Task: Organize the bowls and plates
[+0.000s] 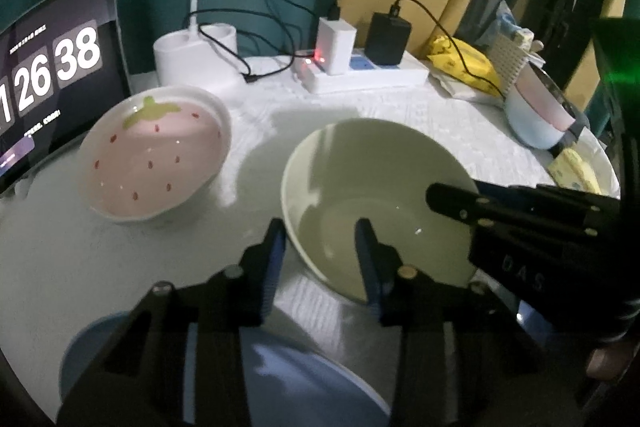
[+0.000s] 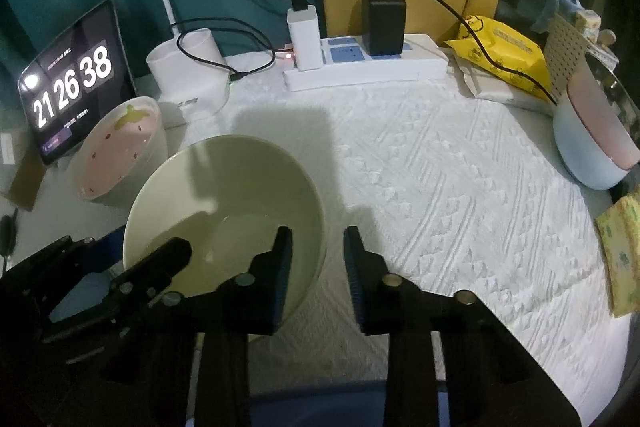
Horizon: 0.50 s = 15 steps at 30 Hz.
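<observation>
A pale green bowl (image 1: 376, 187) stands on the white table mat; it also shows in the right wrist view (image 2: 232, 195). My left gripper (image 1: 322, 255) is open and straddles its near-left rim, one finger outside and one inside. My right gripper (image 2: 316, 259) is open and straddles its right rim, one finger inside and one outside. A pink strawberry bowl (image 1: 156, 151) sits to the left, also seen in the right wrist view (image 2: 120, 151). A blue plate (image 1: 304, 383) lies near, below the left gripper.
A tablet (image 2: 76, 83) showing a clock leans at the back left. A white lamp base (image 2: 188, 67), a power strip (image 2: 368, 67) with chargers and cables line the back. A yellow packet (image 2: 504, 51) and a blue-pink container (image 2: 596, 143) sit at the right.
</observation>
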Motion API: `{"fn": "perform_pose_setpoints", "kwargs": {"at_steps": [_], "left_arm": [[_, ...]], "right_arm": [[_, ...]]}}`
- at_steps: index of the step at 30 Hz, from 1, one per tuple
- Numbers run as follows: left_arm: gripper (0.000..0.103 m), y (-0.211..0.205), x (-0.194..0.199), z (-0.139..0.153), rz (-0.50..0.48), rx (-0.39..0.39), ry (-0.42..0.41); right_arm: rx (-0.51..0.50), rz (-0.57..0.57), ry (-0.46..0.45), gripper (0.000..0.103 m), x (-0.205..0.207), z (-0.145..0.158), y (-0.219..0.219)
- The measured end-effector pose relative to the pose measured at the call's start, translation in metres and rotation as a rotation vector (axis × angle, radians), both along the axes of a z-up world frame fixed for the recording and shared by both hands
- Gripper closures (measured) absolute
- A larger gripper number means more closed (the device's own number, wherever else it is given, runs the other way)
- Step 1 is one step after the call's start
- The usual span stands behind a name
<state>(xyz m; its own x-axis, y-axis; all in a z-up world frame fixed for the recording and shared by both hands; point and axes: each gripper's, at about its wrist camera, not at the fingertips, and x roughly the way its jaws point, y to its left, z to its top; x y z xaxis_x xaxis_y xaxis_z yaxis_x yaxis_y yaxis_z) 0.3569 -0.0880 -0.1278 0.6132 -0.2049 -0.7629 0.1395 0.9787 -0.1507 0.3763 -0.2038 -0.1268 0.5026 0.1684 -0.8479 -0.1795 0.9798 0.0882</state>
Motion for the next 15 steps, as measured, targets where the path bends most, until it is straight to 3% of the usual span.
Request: {"fn": "perform_pose_setpoints", "kwargs": {"at_steps": [3,15], "left_arm": [[0.068,0.001,0.0,0.0,0.003,-0.005,-0.002],[0.068,0.003,-0.01,0.011,0.018,0.002,-0.06]], "right_arm": [[0.004,0.012,-0.008,0.086,-0.001,0.001,0.001],[0.006,0.021,-0.035,0.086,-0.009,0.004,0.001]]}}
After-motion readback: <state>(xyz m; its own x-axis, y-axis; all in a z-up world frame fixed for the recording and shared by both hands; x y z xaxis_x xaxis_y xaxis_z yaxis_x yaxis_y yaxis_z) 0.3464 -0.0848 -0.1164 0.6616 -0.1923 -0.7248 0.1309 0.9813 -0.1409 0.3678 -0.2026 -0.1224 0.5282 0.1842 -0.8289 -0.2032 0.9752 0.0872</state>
